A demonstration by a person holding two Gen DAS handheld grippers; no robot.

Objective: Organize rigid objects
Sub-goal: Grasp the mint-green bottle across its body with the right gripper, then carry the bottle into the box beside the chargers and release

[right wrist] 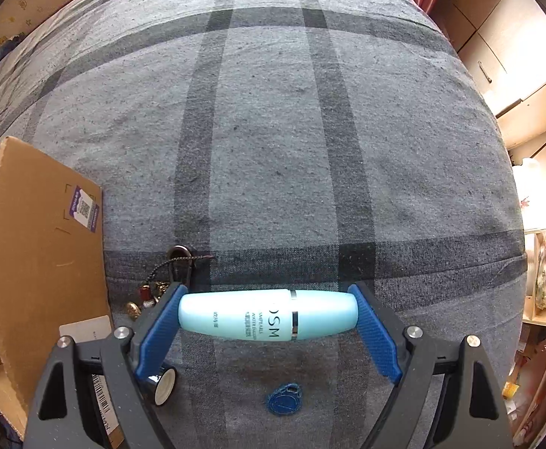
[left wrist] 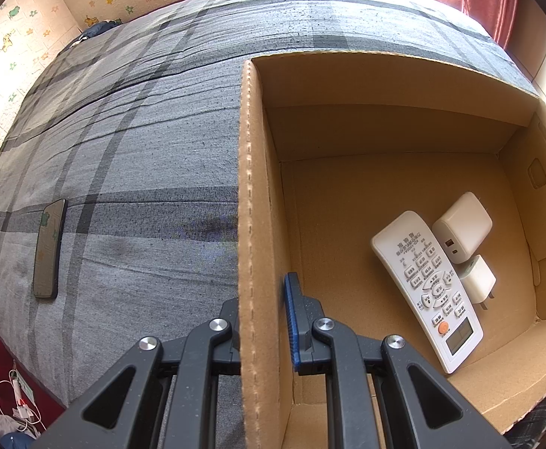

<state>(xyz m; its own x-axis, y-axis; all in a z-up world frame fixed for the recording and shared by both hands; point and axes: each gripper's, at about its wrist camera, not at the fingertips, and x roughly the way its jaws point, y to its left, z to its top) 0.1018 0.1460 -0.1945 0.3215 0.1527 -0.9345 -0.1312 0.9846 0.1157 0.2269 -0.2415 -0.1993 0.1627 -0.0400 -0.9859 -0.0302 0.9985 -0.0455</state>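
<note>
My left gripper (left wrist: 263, 299) is shut on the left wall of an open cardboard box (left wrist: 252, 187); one blue pad presses the wall's inner face and the other finger is hidden behind it. Inside the box lie a white remote (left wrist: 426, 292) and two white chargers (left wrist: 462, 226). In the right wrist view, my right gripper (right wrist: 269, 314) points down at the grey plaid bed and holds a light blue bottle (right wrist: 258, 316) lengthwise, a blue pad against each end. The bottle hangs a little above the sheet. The box's outer side (right wrist: 41, 254) stands to the left.
A black phone (left wrist: 48, 249) lies on the bed left of the box. Near the right gripper lie a keychain with a carabiner (right wrist: 179, 262), a small blue tag (right wrist: 284, 400), a little black cylinder with a white end (right wrist: 164, 383) and a barcoded white pack (right wrist: 101, 404).
</note>
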